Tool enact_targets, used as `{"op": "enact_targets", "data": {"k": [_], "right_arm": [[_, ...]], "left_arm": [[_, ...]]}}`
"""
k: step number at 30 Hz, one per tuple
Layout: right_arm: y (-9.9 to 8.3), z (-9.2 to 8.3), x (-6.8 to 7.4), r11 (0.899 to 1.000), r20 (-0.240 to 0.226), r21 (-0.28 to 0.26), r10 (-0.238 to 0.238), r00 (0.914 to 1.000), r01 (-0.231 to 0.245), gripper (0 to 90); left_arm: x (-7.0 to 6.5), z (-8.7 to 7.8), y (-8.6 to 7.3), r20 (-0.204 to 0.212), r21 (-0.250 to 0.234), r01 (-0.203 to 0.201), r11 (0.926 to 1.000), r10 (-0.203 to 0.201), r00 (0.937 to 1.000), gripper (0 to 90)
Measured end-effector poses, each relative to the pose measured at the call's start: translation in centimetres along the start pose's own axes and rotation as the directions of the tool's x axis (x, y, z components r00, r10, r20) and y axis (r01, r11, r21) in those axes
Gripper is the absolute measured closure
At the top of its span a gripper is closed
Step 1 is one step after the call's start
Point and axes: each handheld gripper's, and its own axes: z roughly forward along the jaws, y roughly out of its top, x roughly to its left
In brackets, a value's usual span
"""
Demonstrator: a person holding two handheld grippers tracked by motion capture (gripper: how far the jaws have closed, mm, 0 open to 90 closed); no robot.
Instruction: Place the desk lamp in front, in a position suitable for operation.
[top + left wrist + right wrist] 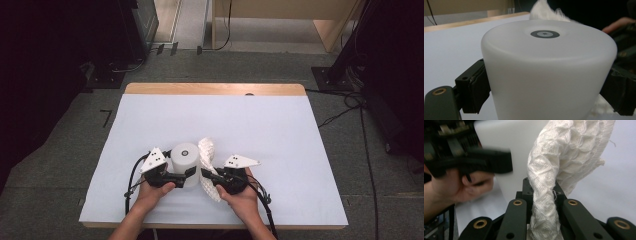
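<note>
Near the front edge of the worktop: both grippers and the two white things sit together, a little left of the middle between the side edges.
Worktop: a wooden table (215, 89) covered by a pale sheet (260, 130), with bare wood showing as a strip along the far edge.
White cylinder: an upright, matte white cylinder (184, 162) with a small grey ring mark on its flat top (seen close in the left gripper view (546, 72)); it stands on the sheet between the two hands.
Left gripper: the left gripper (186, 175) comes in from the cylinder's left, held in the person's left hand (152, 192); its two black jaws are spread wide and pressed against opposite sides of the cylinder low down, so it has hold of the cylinder.
White cloth: a knitted, honeycomb-textured white cloth (208, 165) lies just right of the cylinder, touching its side, one end rising toward the far edge and the other trailing toward the front edge.
Right gripper: the right gripper (205, 175), in the person's right hand (240, 197), has its jaws drawn in close on a bunched fold of the cloth (546, 202); the cloth rises between them and curves away over the top.
Grey plates: a three-cornered plate rides on each gripper.
Cables: black cables trail back toward the front edge beside each wrist.
</note>
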Motion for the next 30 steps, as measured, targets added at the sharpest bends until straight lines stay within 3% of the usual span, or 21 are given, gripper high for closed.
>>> {"op": "enact_targets", "data": {"k": [2,7,16,21,27,30], "right_arm": [[0.5,-0.6,0.0,0.999,0.005,-0.032,-0.006,1.0,0.006,80.3],[1.3,-1.7,0.2,0.997,0.001,-0.08,-0.019,0.9998,0.019,80.3],[-0.2,0.1,-0.1,1.0,-0.001,0.009,-0.001,1.0,0.001,80.4],[-0.2,0.3,0.0,1.0,0.011,0.023,-0.002,0.9999,0.002,80.4],[1.0,-1.3,0.0,0.999,0.016,-0.051,0.007,0.9999,-0.006,80.4],[1.5,-2.0,0.1,0.997,0.013,-0.082,0.002,0.9999,-0.001,80.4]], "left_arm": [[-0.4,0.3,-0.1,0.0,0.01,-0.025,0.9996,0.025,0.9997,8.8],[-0.7,0.4,0.0,0.011,0.01,-0.032,0.9994,0.032,0.9994,8.8],[0.0,-0.9,0.8,0.008,-0.063,0.018,0.9979,-0.018,0.9998,8.9],[0.2,-0.7,0.6,0.02,-0.048,0.023,0.9986,-0.023,0.9996,8.9],[-0.7,0.3,0.2,0.034,0.011,-0.02,0.9997,0.02,0.9992,8.9],[-0.9,0.5,0.2,0.041,0.013,-0.03,0.9995,0.03,0.9987,8.9]]}}
